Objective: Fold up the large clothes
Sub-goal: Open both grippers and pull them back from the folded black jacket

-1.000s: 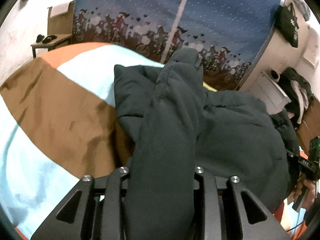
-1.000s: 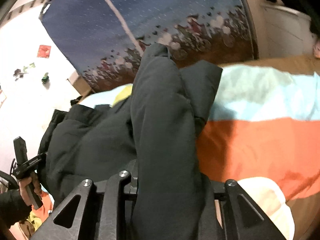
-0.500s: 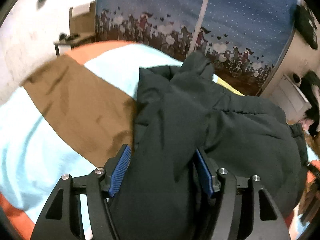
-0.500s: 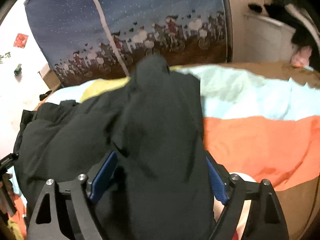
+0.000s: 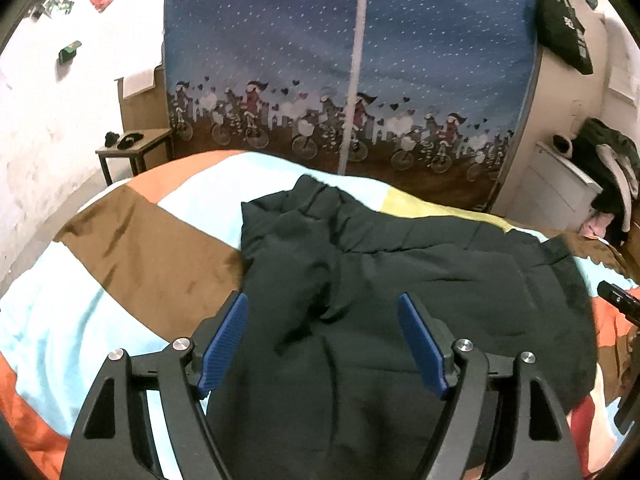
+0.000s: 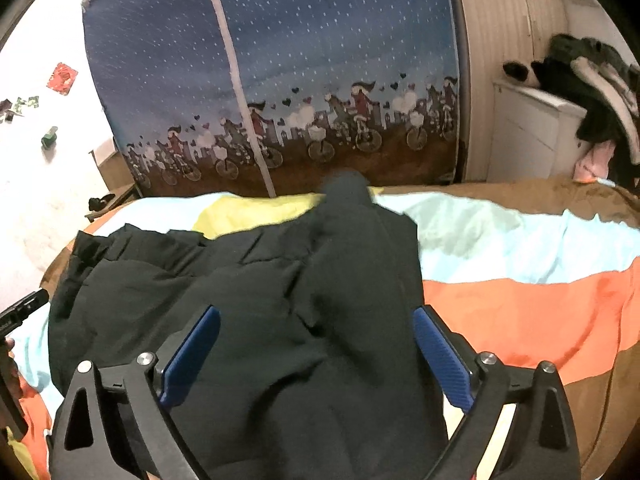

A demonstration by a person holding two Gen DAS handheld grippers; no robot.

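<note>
A large dark padded jacket (image 5: 400,280) lies spread on a bed covered by a quilt (image 5: 132,256) of brown, pale blue, orange and yellow blocks. My left gripper (image 5: 324,304) hangs just above the jacket's folded-in left sleeve, its blue-padded jaws opening and clear of the cloth. In the right wrist view the same jacket (image 6: 280,300) lies with its right sleeve folded inward. My right gripper (image 6: 316,320) hovers over that sleeve, jaws opening wide, pads off the fabric. Each gripper's tip shows at the other view's edge.
A blue fabric wardrobe (image 5: 352,60) printed with cyclists stands behind the bed. A small side table (image 5: 132,148) is at the far left. A white cabinet (image 6: 532,128) piled with clothes (image 6: 592,92) stands at the right. A black bag (image 5: 564,28) hangs up high.
Both grippers have let go of the sleeves they were shut on, opened wide and lifted back. The sleeves have dropped flat onto the jacket.
</note>
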